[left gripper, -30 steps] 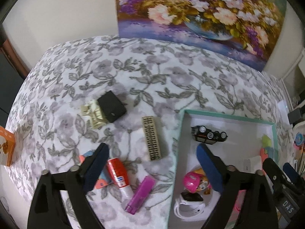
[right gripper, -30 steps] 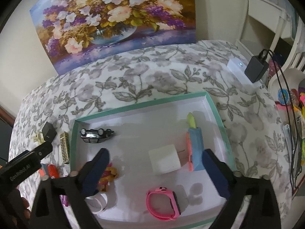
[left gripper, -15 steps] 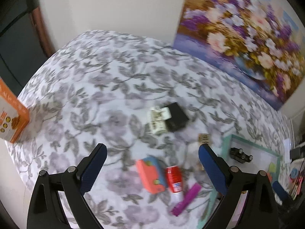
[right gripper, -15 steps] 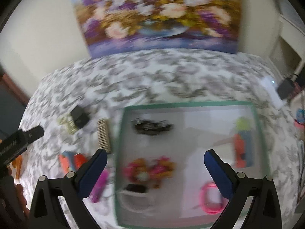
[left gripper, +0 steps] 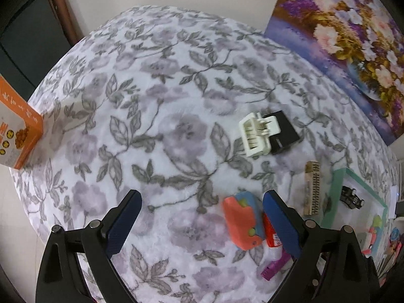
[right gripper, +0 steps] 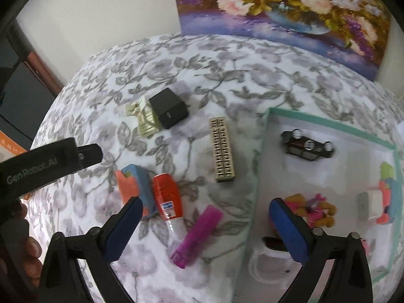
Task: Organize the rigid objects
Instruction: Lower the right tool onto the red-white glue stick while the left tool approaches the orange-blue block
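On the floral bedspread lie a cream hair clip [left gripper: 257, 135] [right gripper: 145, 120], a black adapter [left gripper: 284, 131] [right gripper: 169, 111], a beige studded block [left gripper: 312, 188] [right gripper: 222, 149], an orange-and-blue toy [left gripper: 243, 222] [right gripper: 132, 184], a red tube [right gripper: 168, 198] and a purple bar [right gripper: 195, 236]. My left gripper [left gripper: 199, 223] is open and empty, left of the orange toy. My right gripper [right gripper: 204, 231] is open and empty above the purple bar. The green-rimmed tray [right gripper: 328, 123] holds a black toy car [right gripper: 306, 146], a pink figure [right gripper: 311, 208] and a white cube [right gripper: 370, 205].
An orange box [left gripper: 17, 136] stands at the bed's left edge. A flower painting [right gripper: 285, 5] leans on the wall behind the bed. A dark door frame [left gripper: 63, 7] is at far left. The left gripper's body [right gripper: 48, 162] crosses the right wrist view.
Both grippers have swung left, away from the tray and over the loose objects on the bedspread. Both stayed open and empty.
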The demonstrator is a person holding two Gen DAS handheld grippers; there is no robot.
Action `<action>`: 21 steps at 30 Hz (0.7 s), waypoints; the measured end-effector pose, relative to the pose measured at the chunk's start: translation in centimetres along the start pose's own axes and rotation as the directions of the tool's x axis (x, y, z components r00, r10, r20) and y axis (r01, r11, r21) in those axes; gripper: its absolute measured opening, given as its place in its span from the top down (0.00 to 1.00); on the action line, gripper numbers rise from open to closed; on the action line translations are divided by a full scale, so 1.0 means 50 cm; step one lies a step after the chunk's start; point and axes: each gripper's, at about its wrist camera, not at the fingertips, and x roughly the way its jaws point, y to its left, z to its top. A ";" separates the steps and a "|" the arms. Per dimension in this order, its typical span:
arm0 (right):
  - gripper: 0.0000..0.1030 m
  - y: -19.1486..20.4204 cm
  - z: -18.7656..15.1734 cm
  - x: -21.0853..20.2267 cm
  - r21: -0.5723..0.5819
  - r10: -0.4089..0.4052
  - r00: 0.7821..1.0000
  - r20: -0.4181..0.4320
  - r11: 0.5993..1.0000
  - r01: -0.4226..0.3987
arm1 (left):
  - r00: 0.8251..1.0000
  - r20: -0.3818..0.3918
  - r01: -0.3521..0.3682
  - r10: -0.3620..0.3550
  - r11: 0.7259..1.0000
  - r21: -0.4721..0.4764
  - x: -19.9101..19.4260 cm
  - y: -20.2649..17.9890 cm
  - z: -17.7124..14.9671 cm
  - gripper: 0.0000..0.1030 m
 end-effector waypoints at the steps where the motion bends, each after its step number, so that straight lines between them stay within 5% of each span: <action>1: 0.10 0.001 0.001 0.003 0.000 0.008 1.000 -0.002 1.000 -0.008 | 1.000 -0.007 -0.003 0.003 1.000 -0.006 0.005 0.003 0.001 0.06; 14: 0.55 0.045 -0.007 0.061 -0.061 0.061 0.996 -0.071 0.996 -0.066 | 0.999 -0.042 -0.017 0.015 0.998 -0.066 0.044 0.031 0.002 0.06; 21: 0.63 0.054 -0.013 0.079 -0.076 0.062 0.994 -0.092 0.995 -0.069 | 0.999 -0.048 -0.011 0.008 0.998 -0.062 0.054 0.033 0.009 0.06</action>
